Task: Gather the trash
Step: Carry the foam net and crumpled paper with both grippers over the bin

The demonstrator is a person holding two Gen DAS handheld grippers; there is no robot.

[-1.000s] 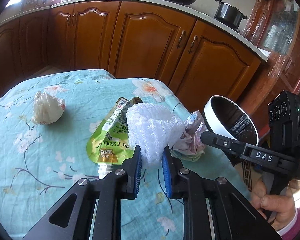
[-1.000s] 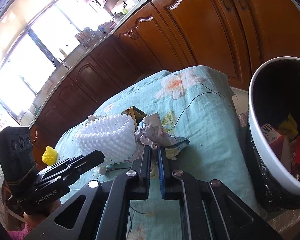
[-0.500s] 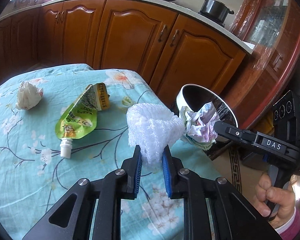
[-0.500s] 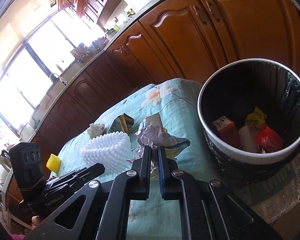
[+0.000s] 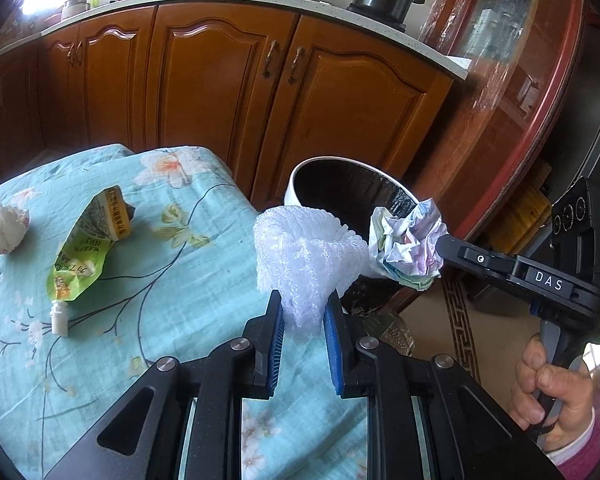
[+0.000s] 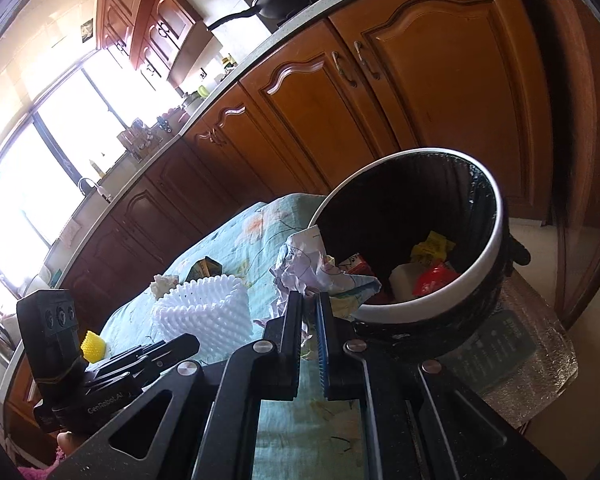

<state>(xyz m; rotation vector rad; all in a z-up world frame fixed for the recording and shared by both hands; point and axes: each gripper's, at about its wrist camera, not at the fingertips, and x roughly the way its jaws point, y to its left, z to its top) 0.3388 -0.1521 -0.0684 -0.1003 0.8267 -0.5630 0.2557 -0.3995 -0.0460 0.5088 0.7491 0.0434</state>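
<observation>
Stock in your hands: left gripper clamps white foam net, right gripper pinches crumpled paper beside bin.

Left gripper tilted downward, jaws clamped on white foam netting; right gripper likewise angled down, pinching crumpled paper, a hand wrapped round its handle.

Black tongs, blue ribbed pads, pink sleeve.
</observation>
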